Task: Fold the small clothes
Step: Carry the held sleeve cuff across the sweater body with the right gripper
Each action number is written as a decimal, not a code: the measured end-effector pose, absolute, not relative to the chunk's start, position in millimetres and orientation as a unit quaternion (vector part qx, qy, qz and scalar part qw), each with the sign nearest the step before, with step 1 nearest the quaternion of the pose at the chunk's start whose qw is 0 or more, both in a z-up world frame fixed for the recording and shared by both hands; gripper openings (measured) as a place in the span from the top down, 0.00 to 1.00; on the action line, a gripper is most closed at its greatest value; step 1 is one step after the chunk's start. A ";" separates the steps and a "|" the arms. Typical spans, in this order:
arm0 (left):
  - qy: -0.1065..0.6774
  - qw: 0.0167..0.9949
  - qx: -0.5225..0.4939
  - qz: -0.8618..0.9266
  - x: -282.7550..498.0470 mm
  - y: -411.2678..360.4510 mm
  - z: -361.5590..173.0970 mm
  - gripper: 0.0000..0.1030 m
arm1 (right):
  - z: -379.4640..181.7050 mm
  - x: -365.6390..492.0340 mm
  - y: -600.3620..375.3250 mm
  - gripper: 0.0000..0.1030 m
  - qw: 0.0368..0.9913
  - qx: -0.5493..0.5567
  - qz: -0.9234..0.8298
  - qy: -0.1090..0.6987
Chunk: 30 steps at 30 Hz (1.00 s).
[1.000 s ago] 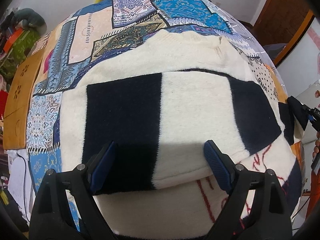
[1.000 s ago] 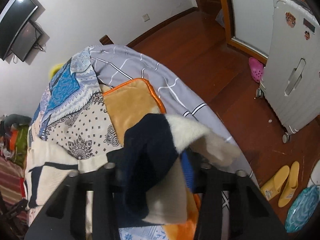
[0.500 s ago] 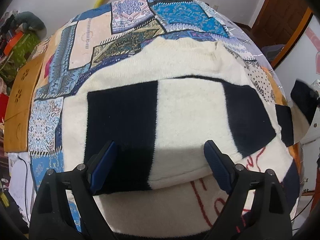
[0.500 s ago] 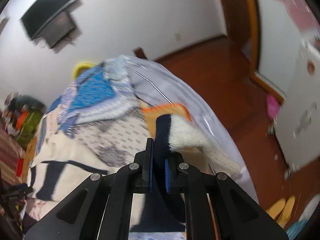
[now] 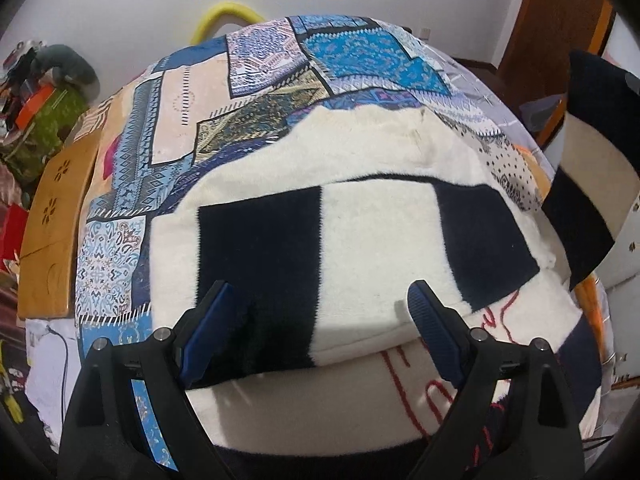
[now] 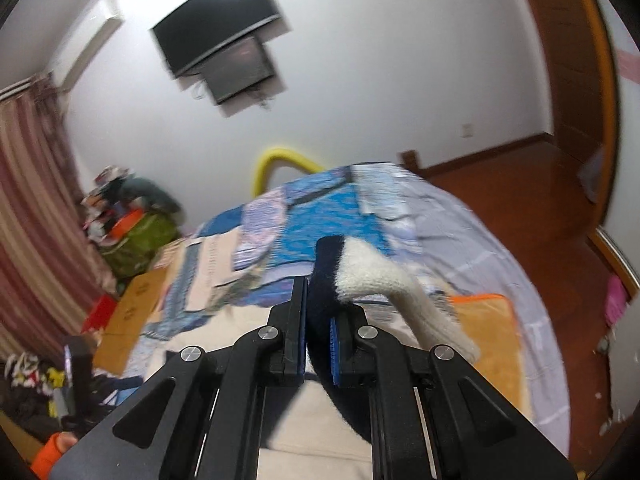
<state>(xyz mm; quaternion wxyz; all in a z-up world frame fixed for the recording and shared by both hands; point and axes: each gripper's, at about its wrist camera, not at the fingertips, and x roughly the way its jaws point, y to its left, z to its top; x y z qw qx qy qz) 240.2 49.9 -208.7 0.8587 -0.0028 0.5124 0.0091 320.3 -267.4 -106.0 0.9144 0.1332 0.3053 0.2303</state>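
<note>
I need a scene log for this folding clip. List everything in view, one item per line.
sweater: one, cream with navy blocks, spread on the bed
sleeve: one, navy and cream, lifted at right
bedspread: one, blue patchwork, under the sweater
yellow tube: one, behind the bed
screens: two, black, on the wall
left hand-held gripper: black, blue pads, open above the sweater
right hand-held gripper: black, shut on the sleeve

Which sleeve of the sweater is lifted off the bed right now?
The sleeve clamped in the right gripper; the other sleeve lies folded flat across the sweater's body.
</note>
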 end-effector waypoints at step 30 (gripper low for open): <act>0.493 0.869 -0.035 0.030 209.8 89.6 -184.9 0.14 | -248.1 306.8 -92.2 0.84 0.769 0.116 0.341 0.529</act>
